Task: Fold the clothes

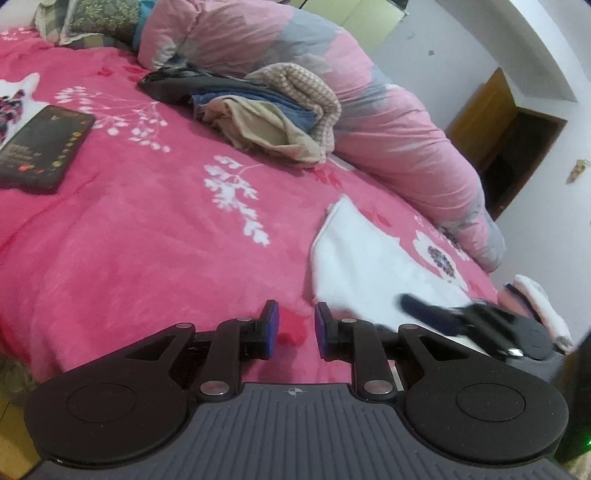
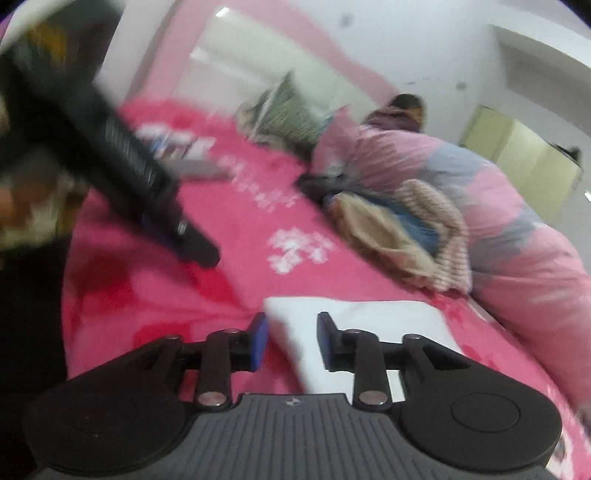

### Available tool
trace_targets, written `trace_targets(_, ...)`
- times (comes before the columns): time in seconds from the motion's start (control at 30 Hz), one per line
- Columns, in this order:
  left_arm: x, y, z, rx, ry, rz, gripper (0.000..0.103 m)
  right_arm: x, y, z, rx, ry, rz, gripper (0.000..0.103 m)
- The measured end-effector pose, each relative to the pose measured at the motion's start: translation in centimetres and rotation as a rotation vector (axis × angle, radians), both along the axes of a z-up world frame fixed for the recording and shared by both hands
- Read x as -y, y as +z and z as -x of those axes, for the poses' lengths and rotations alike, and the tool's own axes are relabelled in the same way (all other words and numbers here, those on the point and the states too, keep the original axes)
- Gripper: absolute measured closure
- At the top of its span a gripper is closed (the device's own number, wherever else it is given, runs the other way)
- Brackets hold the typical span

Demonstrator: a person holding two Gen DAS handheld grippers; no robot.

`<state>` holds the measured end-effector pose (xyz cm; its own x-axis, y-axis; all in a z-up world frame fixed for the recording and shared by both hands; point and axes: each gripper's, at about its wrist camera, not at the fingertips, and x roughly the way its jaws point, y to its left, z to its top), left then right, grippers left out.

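Observation:
A folded white cloth (image 1: 365, 266) lies on the pink bedspread (image 1: 147, 229) near the bed's right edge; it also shows in the right wrist view (image 2: 354, 321). My left gripper (image 1: 296, 328) is open and empty, low over the pink bedspread just left of the cloth. My right gripper (image 2: 291, 341) is open and empty, its fingers over the cloth's near left corner; it shows blurred in the left wrist view (image 1: 436, 314). The left gripper shows blurred in the right wrist view (image 2: 192, 247).
A pile of folded clothes (image 1: 273, 114) lies beside a rolled pink and grey quilt (image 1: 388, 110) along the far side. A dark phone (image 1: 40, 147) lies on the bed at left. Pillows (image 1: 92, 18) are at the head. A wooden door (image 1: 502, 147) is beyond.

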<state>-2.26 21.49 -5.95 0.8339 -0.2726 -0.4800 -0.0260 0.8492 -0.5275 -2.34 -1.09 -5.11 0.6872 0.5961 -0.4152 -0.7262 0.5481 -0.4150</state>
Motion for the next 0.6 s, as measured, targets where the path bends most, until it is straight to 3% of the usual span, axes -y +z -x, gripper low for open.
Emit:
trace_targets(0.2, 3.2, 1.1, -2.6, 0.046, -0.125, 0.001, 0.082, 6.0, 1.9, 0.8, -0.131, -0.167, -0.154, 0.069)
trace_targets(0.33, 5.2, -0.1, -4.6, -0.080, -0.208, -0.013, 0.081, 8.6, 2.0, 0.8, -0.175, -0.297, -0.212, 0.069)
trace_targets(0.4, 4.6, -1.6, -5.2, -0.139, -0.178, 0.094, 0.081, 9.6, 1.9, 0.5, -0.203, -0.349, -0.240, 0.069)
trace_targets(0.5, 2.8, -3.2, -5.4, -0.153, -0.082, 0.298, 0.079, 11.0, 1.7, 0.7, -0.233, -0.392, -0.264, 0.069)
trace_targets(0.6, 2.0, -3.8, -5.6, -0.151, -0.015, 0.406, 0.076, 11.7, 1.6, 0.8, -0.240, -0.414, -0.271, 0.069)
